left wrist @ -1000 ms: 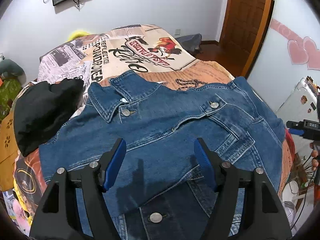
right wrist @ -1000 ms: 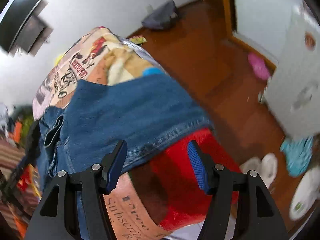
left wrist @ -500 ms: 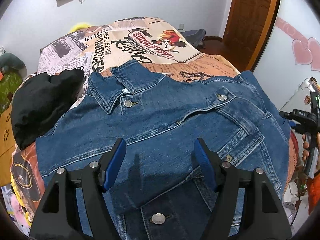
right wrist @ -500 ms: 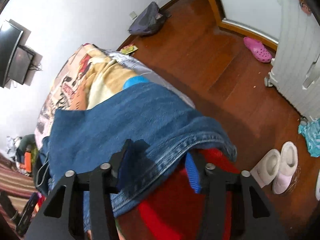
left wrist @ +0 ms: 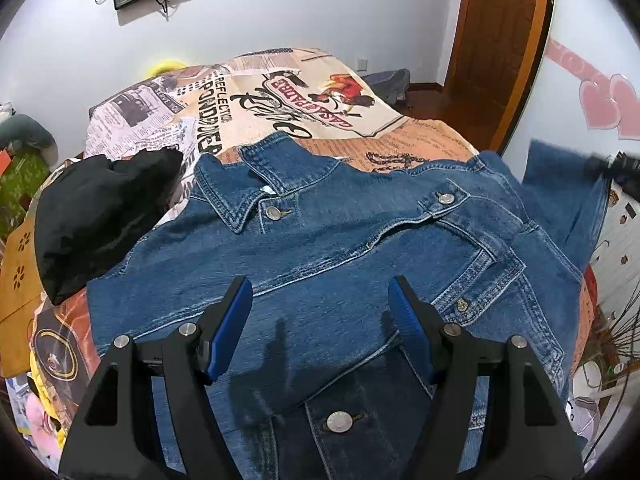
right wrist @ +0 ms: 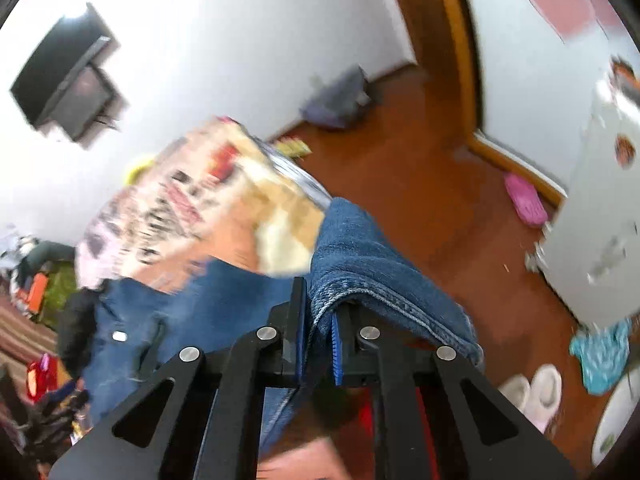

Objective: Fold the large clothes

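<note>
A blue denim jacket (left wrist: pixel 360 248) lies front up on the bed, collar toward the far side, buttons showing. My left gripper (left wrist: pixel 320 320) is open and empty, hovering just above the jacket's lower front. My right gripper (right wrist: pixel 318 320) is shut on the jacket's sleeve (right wrist: pixel 360 264) and holds it lifted off the bed's right side. That lifted sleeve (left wrist: pixel 560 196) and the right gripper (left wrist: pixel 612 168) also show at the right edge of the left wrist view.
The bed has a newspaper-print cover (left wrist: pixel 280 96). A black garment (left wrist: pixel 96 212) lies at the jacket's left. A wooden door (left wrist: pixel 500 40) and wood floor (right wrist: pixel 440 208) are to the right, with slippers (right wrist: pixel 532 392) and a pink shoe (right wrist: pixel 524 200) on the floor.
My right gripper closed on the sleeve's edge and lifted it up off the bed's side. My left gripper stayed open above the jacket, drifting only slightly.
</note>
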### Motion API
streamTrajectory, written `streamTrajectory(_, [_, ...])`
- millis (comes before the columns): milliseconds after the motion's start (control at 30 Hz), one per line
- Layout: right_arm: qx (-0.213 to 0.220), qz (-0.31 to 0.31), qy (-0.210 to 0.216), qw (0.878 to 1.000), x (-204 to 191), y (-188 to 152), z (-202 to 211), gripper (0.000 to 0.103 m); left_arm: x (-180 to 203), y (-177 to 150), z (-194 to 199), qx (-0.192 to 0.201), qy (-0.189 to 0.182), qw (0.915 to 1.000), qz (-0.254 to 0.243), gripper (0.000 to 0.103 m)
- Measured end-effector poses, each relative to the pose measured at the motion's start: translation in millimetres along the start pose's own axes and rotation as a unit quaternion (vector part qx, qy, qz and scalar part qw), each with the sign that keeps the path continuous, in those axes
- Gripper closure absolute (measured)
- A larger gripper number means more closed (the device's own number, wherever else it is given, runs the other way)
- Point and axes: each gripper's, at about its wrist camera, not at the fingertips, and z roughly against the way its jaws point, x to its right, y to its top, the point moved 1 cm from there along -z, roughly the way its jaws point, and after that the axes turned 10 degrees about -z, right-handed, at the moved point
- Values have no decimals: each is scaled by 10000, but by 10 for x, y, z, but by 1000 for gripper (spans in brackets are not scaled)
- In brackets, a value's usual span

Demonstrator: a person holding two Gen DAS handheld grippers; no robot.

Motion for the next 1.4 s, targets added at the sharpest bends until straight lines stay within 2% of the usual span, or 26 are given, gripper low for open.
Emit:
streamTrajectory(100, [79,353,347,9987,-384,18,134,94,-45,-23,74,75,4,10000,18,34])
streamTrajectory(267, [-19,1031,734,9920,-1041,-184,117,94,-112,-103,200,177,39,9998,-3,34])
streamTrajectory(367, [-320,1403,900,9855,-1359,-438,-28,94,-159,-171,253,205,65,9998,-12,34])
streamTrajectory(467, [-601,1727,879,9792,-1558,-685,-222,94,-228,-252,298,197,139,9997,15,34])
streamTrajectory(567, [-1033,2060,791,9699,-1674,-987,-441,94,-292,-308,312,181,127,9997,94,34])
streamTrajectory(667, [-1401,2442,494,9583,-1693,-1285,-678,94,-334,-364,311,147,127,9997,162,34])
streamTrajectory(733, [-1567,2620,353,9516,-1699,-1415,-750,90,-345,-388,295,112,123,9997,186,34])
streamTrajectory(833, [-1536,2832,102,9466,-1680,-1490,-752,89,-329,-407,257,49,114,9997,194,34])
streamTrajectory(967, [-1720,2917,280,9405,-1663,-1468,-615,77,-274,-392,226,11,124,9998,132,34])
streamTrajectory(1133, [-1431,3020,484,9413,-1699,-1364,-309,73,-191,-318,222,58,120,9999,49,34])
streamTrajectory(1200, [-1160,2987,489,9460,-1679,-1275,-181,66,-162,-281,222,78,126,9999,30,34])
streamTrajectory(1267, [-840,2888,491,9524,-1626,-1155,-46,55,-137,-248,219,90,118,9999,17,34])
streamTrajectory(1333, [-557,2724,458,9595,-1533,-1000,62,51,-113,-211,205,94,102,9999,5,34])
streamTrajectory(1400, [-460,2528,376,9657,-1424,-857,101,49,-81,-181,188,91,90,9999,-23,34])
